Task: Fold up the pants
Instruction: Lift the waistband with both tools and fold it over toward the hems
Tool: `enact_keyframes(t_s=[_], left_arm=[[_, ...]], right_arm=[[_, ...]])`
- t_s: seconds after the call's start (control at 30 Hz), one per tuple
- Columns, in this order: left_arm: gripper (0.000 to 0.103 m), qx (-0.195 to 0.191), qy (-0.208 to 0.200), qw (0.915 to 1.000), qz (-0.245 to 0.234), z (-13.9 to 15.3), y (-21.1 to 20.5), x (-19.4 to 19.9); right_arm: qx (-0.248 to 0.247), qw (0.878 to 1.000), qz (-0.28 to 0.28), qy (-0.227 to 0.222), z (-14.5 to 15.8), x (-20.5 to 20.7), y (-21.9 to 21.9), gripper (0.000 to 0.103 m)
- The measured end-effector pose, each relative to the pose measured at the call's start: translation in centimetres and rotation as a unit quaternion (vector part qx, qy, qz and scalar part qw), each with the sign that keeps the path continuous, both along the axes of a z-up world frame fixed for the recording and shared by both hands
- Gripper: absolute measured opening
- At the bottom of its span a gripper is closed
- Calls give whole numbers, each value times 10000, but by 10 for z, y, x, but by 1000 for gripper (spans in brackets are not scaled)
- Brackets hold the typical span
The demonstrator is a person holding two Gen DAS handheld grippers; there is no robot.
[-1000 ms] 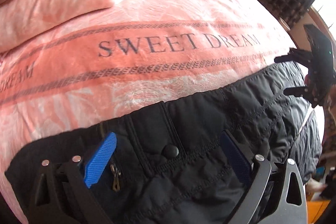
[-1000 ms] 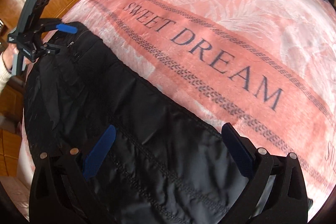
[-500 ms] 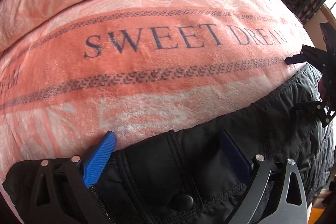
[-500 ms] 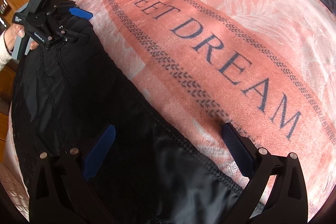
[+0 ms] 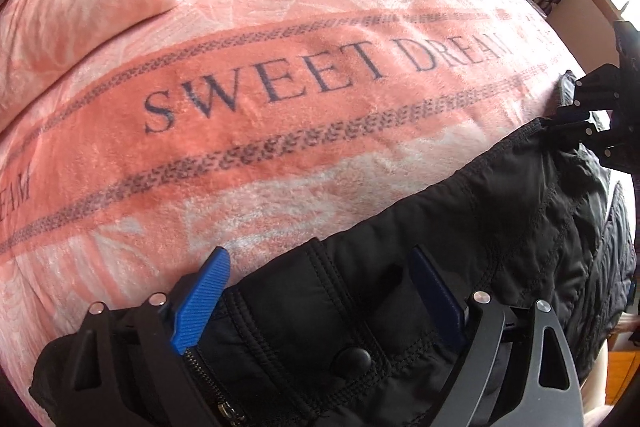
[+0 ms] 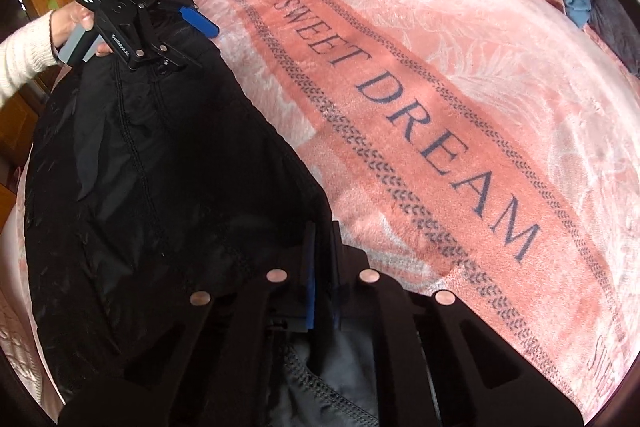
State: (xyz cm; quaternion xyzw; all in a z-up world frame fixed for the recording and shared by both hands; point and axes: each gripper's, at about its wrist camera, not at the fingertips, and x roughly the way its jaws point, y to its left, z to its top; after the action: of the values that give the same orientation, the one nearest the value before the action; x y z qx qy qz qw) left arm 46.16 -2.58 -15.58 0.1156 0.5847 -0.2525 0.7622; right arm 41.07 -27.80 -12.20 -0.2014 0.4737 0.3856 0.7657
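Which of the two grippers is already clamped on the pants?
The right gripper: its jaws have just closed on the black pants' edge. The left gripper straddles the waistband, pads apart.

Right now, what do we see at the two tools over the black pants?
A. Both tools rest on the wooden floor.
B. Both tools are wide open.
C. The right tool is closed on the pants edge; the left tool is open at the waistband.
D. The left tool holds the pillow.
C: the right tool has its blue pads together on the black pants, while the left tool stands open around the waistband.
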Motion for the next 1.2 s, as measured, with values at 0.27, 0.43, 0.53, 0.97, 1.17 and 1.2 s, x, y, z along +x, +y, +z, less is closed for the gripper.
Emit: enact_keyframes(t_s=[0.27, 0.43, 0.53, 0.97, 1.17, 1.2], left_arm=[[92, -442, 4, 9942, -984, 16, -36, 13], [83, -589, 490, 9856, -1508, 9, -51, -3], [64, -325, 465, 9866, -1528, 2, -49, -13], [13, -412, -623, 9916, -1054, 67, -21, -63], [13, -309, -1282, 9876, -849, 108, -17, -124], [13, -278, -1369, 9869, -805, 114, -17, -135]], right_arm=[[582, 9967, 126, -544, 39, -32, -9, 4], [586, 9961, 123, -648, 45, -37, -10, 4], [626, 9958, 59, -672, 46, -40, -10, 4], [830, 9890, -601, -1064, 75, -69, -10, 5], [877, 9834, -592, -1473, 109, -128, -9, 5], [890, 9826, -593, -1522, 114, -137, -8, 5]])
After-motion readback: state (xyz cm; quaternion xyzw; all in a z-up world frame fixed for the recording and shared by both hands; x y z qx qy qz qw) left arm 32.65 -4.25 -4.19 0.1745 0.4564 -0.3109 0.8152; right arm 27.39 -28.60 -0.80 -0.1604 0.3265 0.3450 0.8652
